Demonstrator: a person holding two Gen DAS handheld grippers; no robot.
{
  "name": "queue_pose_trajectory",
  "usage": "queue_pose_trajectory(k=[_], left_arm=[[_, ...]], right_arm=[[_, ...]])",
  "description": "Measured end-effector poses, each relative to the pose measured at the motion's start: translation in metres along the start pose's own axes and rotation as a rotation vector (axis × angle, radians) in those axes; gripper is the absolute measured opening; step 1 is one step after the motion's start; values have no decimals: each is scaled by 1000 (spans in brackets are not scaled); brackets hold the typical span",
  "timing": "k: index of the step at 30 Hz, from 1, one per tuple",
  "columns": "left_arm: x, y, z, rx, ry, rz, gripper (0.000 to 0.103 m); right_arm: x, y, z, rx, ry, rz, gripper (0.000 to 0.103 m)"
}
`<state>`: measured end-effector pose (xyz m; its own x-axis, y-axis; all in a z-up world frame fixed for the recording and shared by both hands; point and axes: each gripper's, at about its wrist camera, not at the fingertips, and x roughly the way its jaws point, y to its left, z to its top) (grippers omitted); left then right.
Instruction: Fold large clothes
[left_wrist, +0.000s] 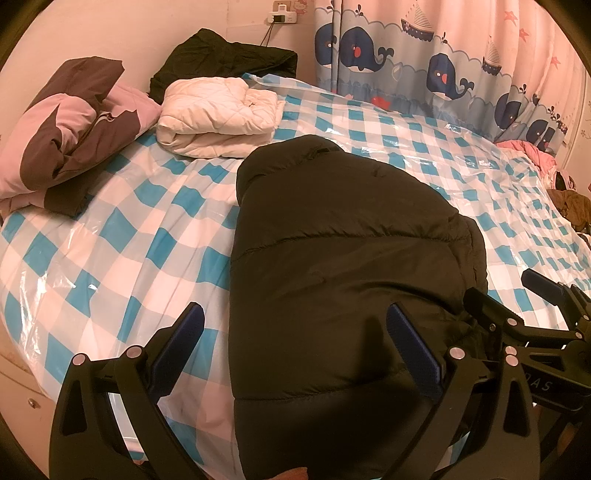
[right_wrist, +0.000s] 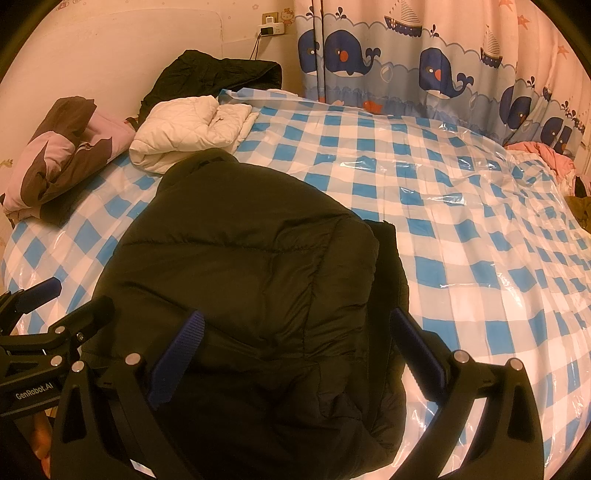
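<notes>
The black puffer jacket (left_wrist: 343, 258) lies in a long, narrow fold down the middle of the checked bed cover (left_wrist: 129, 229), its near hem at the bed's edge and its collar end reaching up towards the folded white quilted jacket (left_wrist: 218, 114).

Both tools are poised over that near hem. The left gripper (left_wrist: 295, 343) has its jaws spread wide, one blue pad out over the checked cover to the jacket's left, the other above the padding, and nothing pinched between them. The right gripper (right_wrist: 295, 350) is just as wide, straddling the jacket's right-hand side, also empty-handed.

By the look of it, this is a light but bulky, springy garment: soft quilted padding that puffs back up, and a smooth shell that looks likely to slide on the clear plastic sheet over the cover. A shallow pinch would probably slip off, so I'd take a deep bite at the two near hem corners, gathering every layer, and carry the hem towards the collar end. Pressing down afterwards should help the fold hold.

Beyond the white jacket sit a pink and brown bundle (left_wrist: 70, 125) and another dark garment (left_wrist: 225, 59).
</notes>
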<state>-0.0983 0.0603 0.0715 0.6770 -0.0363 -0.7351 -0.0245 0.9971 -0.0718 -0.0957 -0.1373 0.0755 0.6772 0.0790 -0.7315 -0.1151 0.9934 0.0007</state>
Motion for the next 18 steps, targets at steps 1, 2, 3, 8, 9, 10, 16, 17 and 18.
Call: queue_pose_trajectory(k=[1,2,3,8,9,10,16,17,18], left_arm=[[0,1,1,-1,0,-1,95],[0,0,0,0,-1,0,95],[0,1,1,-2,-1,1,95],[0,0,0,-2,0,1,95],[0,1,1,-2,0,1,95],[0,1,1,-2,0,0,95],[0,1,1,-1,0,1,95],[0,0,1,0,0,1,95],[-1,0,0,0,1,2,95]], right_arm=[[0,0,0,1,0,0,96],[0,0,0,1,0,-1,96],[0,0,0,1,-1,-2,96],[0,0,0,1,1,0,96],[0,0,0,1,1,0,96],[0,0,0,1,1,-1,96],[0,0,0,1,1,0,96],[-1,0,0,1,1,0,96],[-1,0,0,1,1,0,96]])
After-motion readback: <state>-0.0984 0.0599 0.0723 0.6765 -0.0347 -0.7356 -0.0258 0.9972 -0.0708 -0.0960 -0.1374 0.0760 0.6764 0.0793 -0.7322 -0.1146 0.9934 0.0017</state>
